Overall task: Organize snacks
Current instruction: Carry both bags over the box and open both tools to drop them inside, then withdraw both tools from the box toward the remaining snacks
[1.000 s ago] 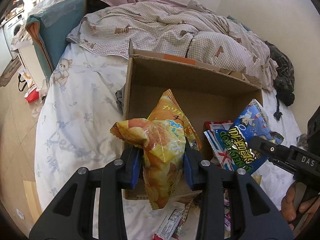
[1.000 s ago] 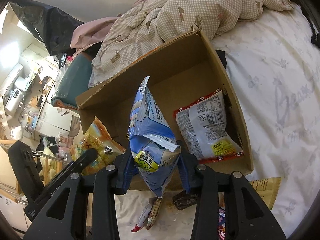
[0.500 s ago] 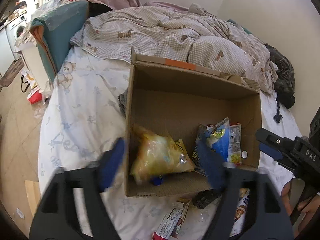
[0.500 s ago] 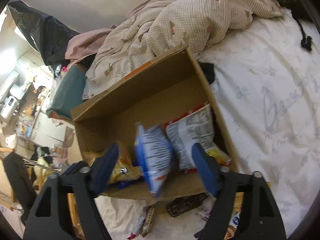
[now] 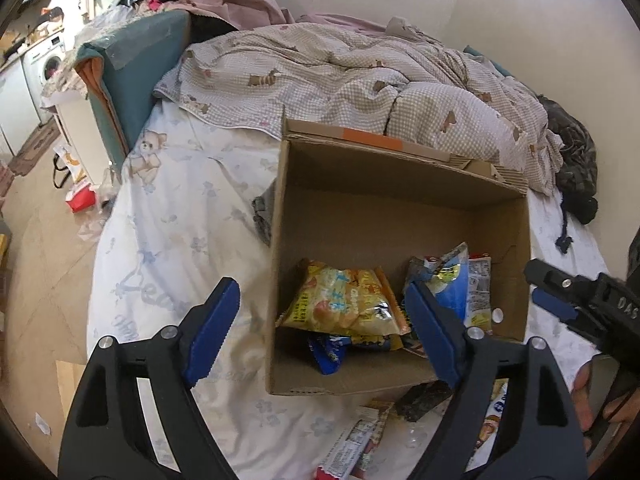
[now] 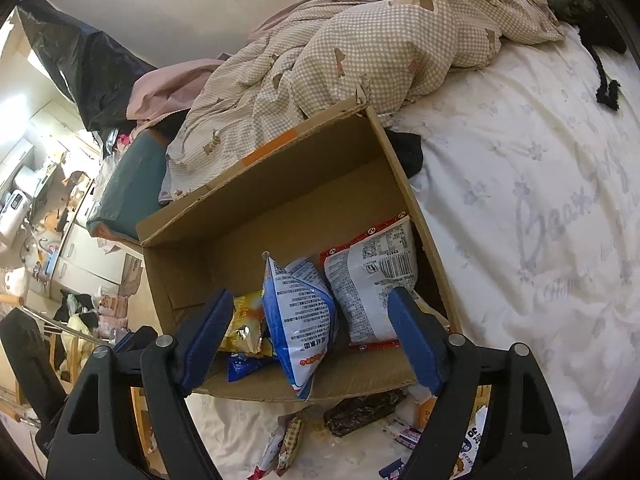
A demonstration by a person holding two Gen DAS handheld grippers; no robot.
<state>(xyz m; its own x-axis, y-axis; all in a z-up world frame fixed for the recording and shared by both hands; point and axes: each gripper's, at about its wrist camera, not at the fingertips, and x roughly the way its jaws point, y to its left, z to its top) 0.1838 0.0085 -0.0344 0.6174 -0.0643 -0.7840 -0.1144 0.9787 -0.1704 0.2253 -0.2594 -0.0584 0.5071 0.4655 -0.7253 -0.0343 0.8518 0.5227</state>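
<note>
With both the left tongs [image 5: 320, 332] and right tongs [image 6: 308, 340] spread empty above the open brown cardboard box [image 5: 396, 216], the loose snack packets [image 6: 360, 408] lay on the white bed sheet [image 6: 520, 200] just beneath, nearer the right.

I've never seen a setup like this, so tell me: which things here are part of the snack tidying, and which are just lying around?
Part of the job:
- cardboard box
- yellow chip bag
- blue snack bag
- white packet
- loose snacks on the bed
- left gripper, right gripper

Just lying about:
- checked duvet
- teal cushion
- black garment
</note>
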